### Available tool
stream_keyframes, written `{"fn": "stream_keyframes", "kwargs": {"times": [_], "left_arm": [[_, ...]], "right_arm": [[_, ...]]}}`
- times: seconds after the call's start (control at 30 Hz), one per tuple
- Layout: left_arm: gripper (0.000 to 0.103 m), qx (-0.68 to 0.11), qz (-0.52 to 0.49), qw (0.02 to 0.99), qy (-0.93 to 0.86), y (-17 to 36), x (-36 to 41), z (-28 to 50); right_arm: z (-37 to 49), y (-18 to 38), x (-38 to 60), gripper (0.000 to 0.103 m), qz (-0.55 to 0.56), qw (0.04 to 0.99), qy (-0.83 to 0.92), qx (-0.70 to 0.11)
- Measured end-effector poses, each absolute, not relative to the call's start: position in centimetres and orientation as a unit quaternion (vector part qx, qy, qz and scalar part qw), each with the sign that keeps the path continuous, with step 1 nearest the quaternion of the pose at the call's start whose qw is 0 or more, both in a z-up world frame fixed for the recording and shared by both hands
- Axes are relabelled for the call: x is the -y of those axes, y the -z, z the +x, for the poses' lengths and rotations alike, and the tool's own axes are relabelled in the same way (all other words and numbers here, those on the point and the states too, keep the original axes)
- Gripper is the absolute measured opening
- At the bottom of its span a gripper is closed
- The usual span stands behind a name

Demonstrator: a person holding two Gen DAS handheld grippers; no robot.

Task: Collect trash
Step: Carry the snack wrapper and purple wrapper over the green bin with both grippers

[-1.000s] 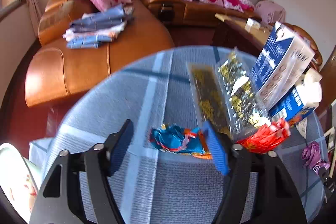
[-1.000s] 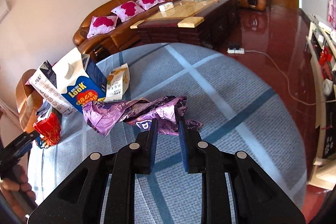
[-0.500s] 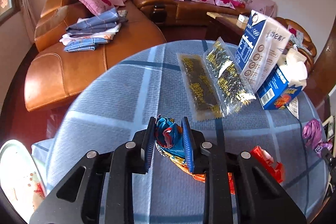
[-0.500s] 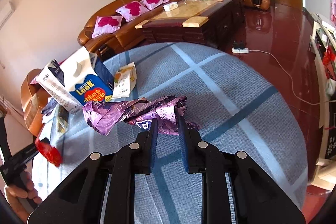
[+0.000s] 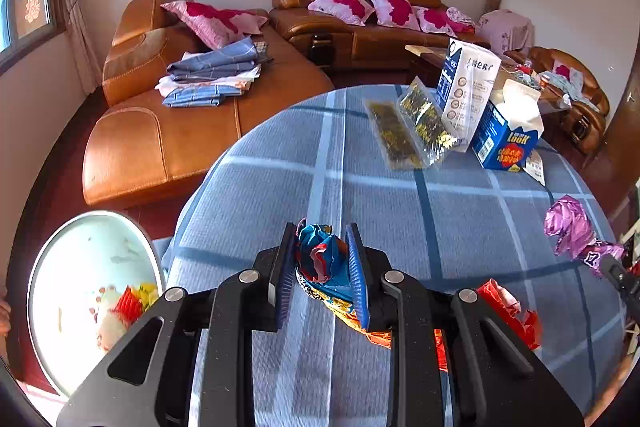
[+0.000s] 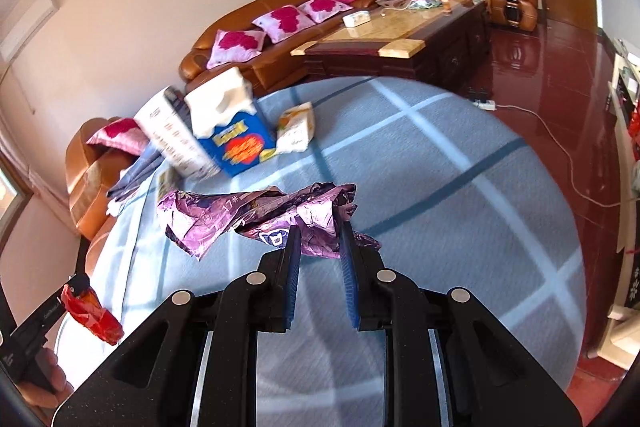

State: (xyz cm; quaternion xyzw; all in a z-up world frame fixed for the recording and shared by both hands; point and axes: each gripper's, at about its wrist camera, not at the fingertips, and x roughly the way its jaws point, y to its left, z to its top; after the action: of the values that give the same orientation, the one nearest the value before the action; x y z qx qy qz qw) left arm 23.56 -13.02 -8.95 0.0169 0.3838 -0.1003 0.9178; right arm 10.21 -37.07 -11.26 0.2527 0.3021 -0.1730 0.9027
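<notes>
My left gripper [image 5: 320, 239] is shut on a crumpled blue and orange wrapper [image 5: 320, 261] and holds it above the round table's blue checked cloth [image 5: 400, 211]; a red wrapper [image 5: 508, 311] hangs with it at the right. My right gripper [image 6: 318, 239] is shut on a crumpled purple foil wrapper [image 6: 256, 213], lifted over the cloth [image 6: 440, 187]; it also shows in the left wrist view [image 5: 572, 227]. An open white bin [image 5: 92, 291] holding trash stands on the floor at lower left.
Two clear snack packets [image 5: 412, 131], a white and blue carton [image 5: 466, 87], a blue "Look" carton [image 5: 506, 139] and a small paper packet [image 6: 296, 129] stay on the table's far side. Brown leather sofas [image 5: 172, 115] and a dark coffee table [image 6: 400, 51] stand beyond.
My left gripper closed on the blue and orange wrapper, lifted it and pulled back toward the table's near edge; the bin came further into view. My right gripper kept holding the purple wrapper.
</notes>
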Motion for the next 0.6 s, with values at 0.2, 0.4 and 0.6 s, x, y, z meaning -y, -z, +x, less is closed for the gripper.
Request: {"fn": "stream_keyframes", "kwargs": {"times": [0.2,0.4,0.6], "left_arm": [[0.025,-0.377,0.006,0.922,0.089,8.4,10.8,21.0],[0.025,-0.361,-0.008,0.930,0.073,7.1,8.4,19.5],[0.025,-0.346,-0.018,0.937,0.051,6.3,5.5,17.8]], "right_arm": [[9.4,10.6,33.8,0.020,0.236,0.911,0.149,-0.304],[8.7,9.9,30.8,0.020,0.221,0.918,0.126,-0.303],[8.3,9.2,28.4,0.020,0.208,0.925,0.107,-0.301]]}}
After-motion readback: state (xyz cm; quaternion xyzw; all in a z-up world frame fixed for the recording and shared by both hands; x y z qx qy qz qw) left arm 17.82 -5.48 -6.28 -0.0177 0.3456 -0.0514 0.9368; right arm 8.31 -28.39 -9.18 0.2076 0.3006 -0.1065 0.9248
